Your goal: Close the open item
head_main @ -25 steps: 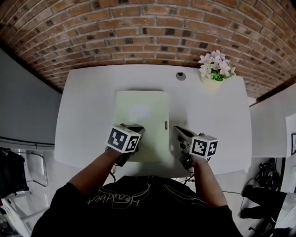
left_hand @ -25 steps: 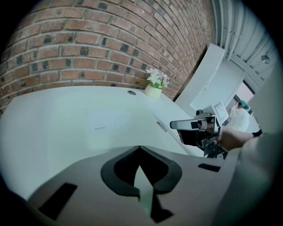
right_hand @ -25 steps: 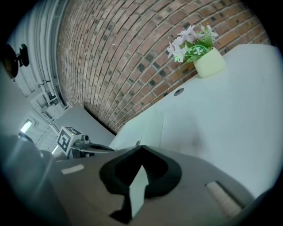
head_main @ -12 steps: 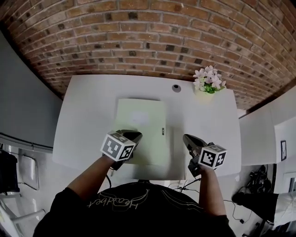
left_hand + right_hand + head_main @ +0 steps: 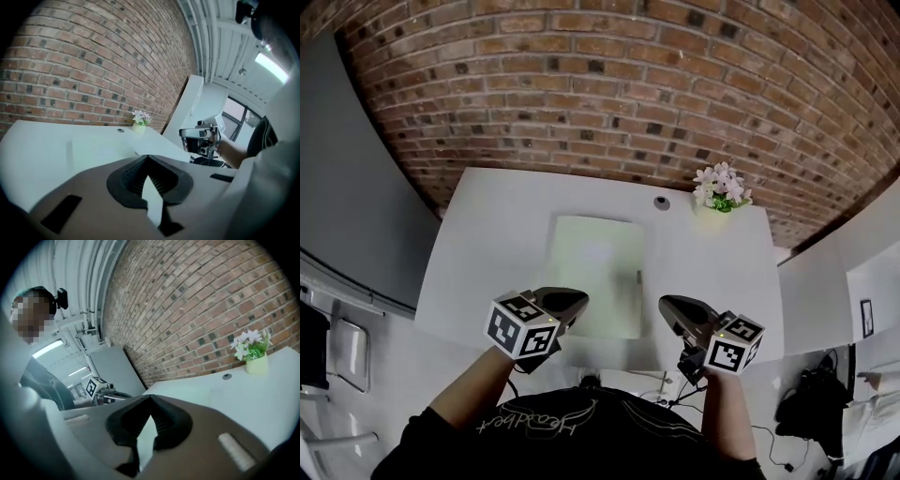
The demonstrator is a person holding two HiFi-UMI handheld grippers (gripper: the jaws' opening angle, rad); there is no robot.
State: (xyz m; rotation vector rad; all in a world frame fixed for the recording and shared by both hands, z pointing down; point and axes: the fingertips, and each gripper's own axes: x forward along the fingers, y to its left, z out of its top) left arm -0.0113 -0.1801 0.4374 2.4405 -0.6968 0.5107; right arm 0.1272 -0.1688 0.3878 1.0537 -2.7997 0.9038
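Left gripper view looks along the jaws of my left gripper point(image 5: 147, 158). They are pressed together at the tips with nothing between them, only pale tabletop showing through the slot behind. My right gripper point(image 5: 150, 398) is the same in its own view, jaws together and empty. Both hang well short of the flower pot point(image 5: 717, 202), out at my edge of the white table point(image 5: 487, 244), the left one much farther to the left of the pot than the right one.

The folder point(image 5: 595, 272) lies left of the flower pot and nearer to me, between the pot and my two grippers. Neither gripper touches it. I judge the closing itself done, so the step in hand is to leave it clean. I'd hold both grippers back, keep the jaws together so no tip catches the cover, and avoid sweeping across its near edge. If the cover has sprung up at all, which I cannot tell from here, a flat press with closed tips beside the small dark tab point(image 5: 637, 276) on the pot-side edge should seat it.

It looks like a pale green rectangle, lying flat, its long sides running toward the brick wall point(image 5: 581, 84) behind the pot. No page or flap is raised, and a fainter patch shows near its middle. Whether it is a folder or a thin book I cannot say.
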